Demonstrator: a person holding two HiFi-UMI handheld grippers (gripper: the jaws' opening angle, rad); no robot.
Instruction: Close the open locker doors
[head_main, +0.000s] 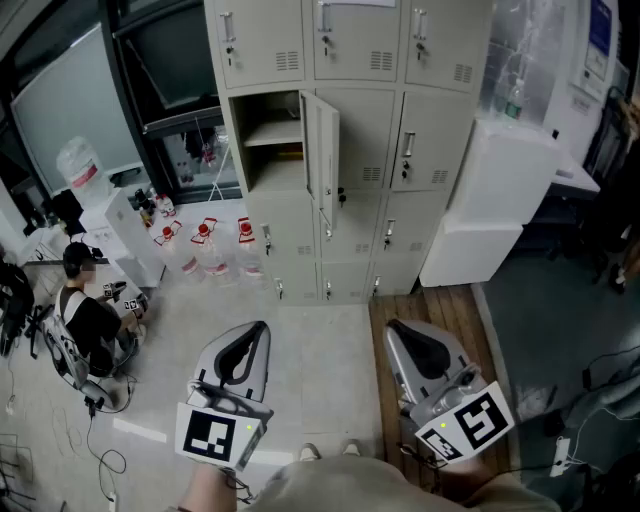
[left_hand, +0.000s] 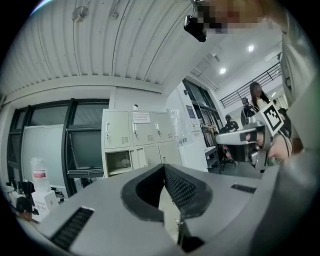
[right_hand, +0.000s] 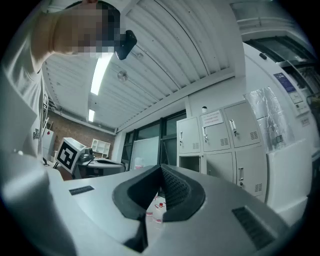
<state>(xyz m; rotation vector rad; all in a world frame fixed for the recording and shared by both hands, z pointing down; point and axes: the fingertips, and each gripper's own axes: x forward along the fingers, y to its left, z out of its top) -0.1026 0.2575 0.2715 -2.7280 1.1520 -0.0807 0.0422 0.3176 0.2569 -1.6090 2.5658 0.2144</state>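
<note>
1. I am looking steeply down at the bank of beige lockers (head_main: 350, 130), which is standing against the far wall.
2. One open door (head_main: 322, 160) is hanging in the middle row. It belongs to the left column and is swinging out toward me, edge-on.
3. The open compartment (head_main: 268, 140) behind it is showing a shelf (head_main: 272, 133) across its upper part. I cannot tell what, if anything, is lying inside.
4. Every other locker door I can see is sitting flush.
5. I am holding the left gripper (head_main: 258, 330) low in the frame, over the pale floor (head_main: 330, 370), well apart from the lockers. Its jaws are pressing together at the tips, with nothing between them.
6. I am holding the right gripper (head_main: 396, 330) beside it, also well back from the lockers. Its jaws are likewise meeting tip to tip and gripping nothing.
7. In the left gripper view, the open compartment is showing above and to the left of the closed tips.
8. Water bottles (head_main: 205, 240) with red caps are standing on the floor, just left of the lockers' base.
9. A seated person (head_main: 90, 320) is working at the far left.
10. Stacked white boxes (head_main: 490, 200) are standing just to the right of the lockers.
</note>
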